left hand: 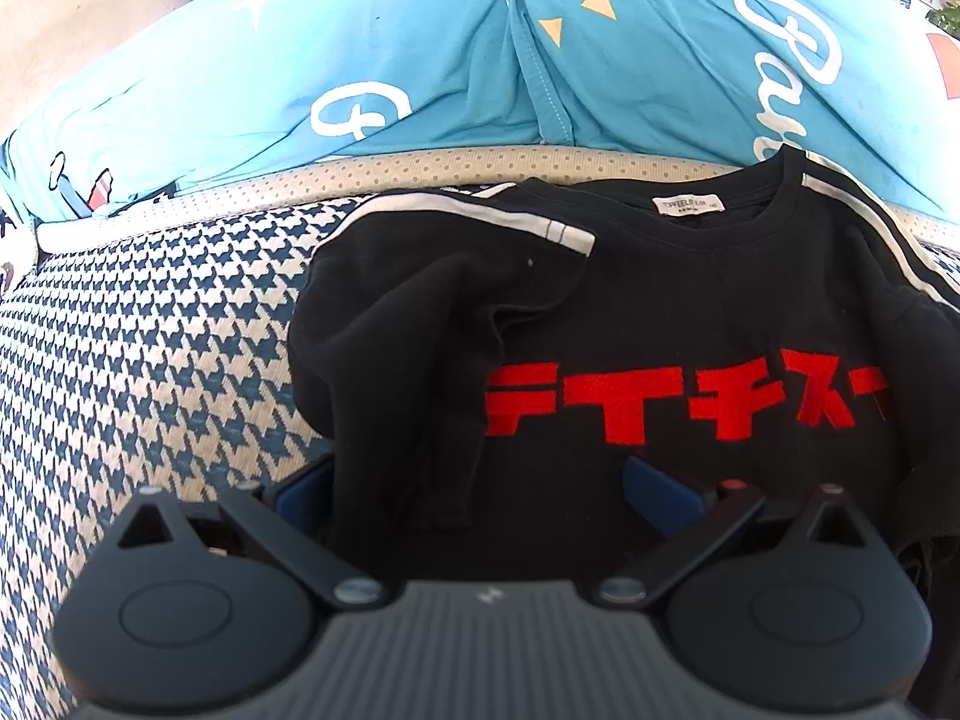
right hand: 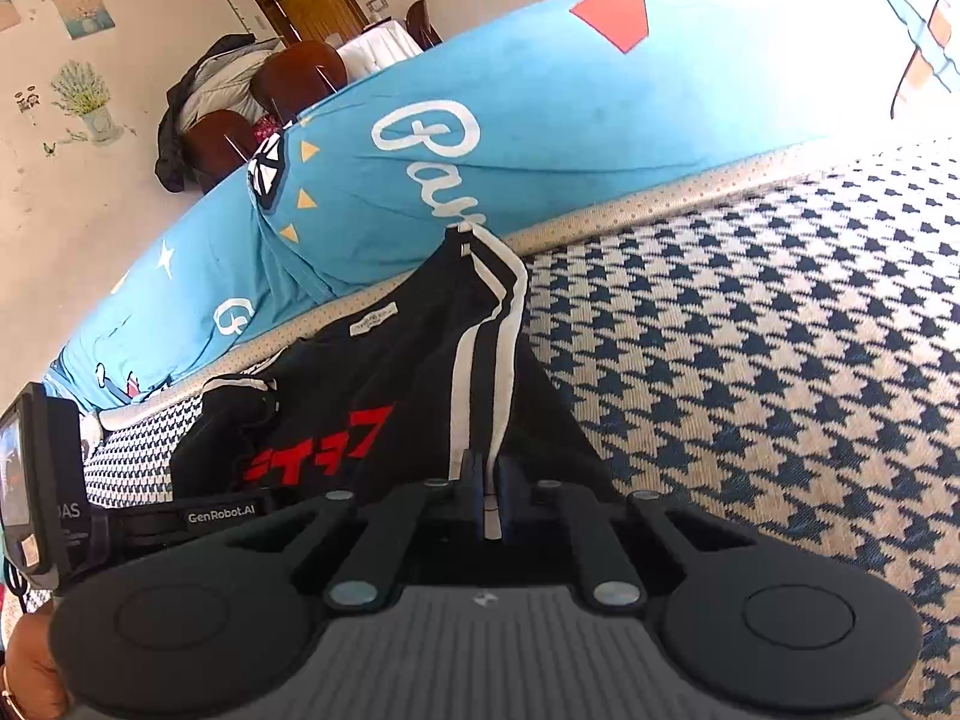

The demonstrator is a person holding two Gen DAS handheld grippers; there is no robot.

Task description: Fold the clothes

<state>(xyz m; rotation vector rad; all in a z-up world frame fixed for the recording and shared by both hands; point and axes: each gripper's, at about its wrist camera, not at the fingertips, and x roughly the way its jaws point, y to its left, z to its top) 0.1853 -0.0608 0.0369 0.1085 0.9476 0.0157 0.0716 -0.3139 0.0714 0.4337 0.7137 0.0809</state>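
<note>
A black sweatshirt [left hand: 690, 312] with red characters and white sleeve stripes lies face up on the houndstooth surface [left hand: 156, 336]. Its left sleeve is folded in over the chest. My left gripper [left hand: 480, 495] is open, with its blue fingers [left hand: 660, 495] on either side of the folded sleeve fabric near the shirt's lower edge. In the right wrist view my right gripper [right hand: 487, 480] is shut on the striped right sleeve [right hand: 480, 348] of the sweatshirt [right hand: 360, 384] and holds it lifted and taut.
A light blue printed cushion [left hand: 420, 60] runs along the back behind a beige dotted border [left hand: 456, 165]. The left gripper's body [right hand: 42, 480] shows at the left of the right wrist view. Chairs [right hand: 288, 78] and a wall stand far behind. Houndstooth cover [right hand: 780, 330] extends to the right.
</note>
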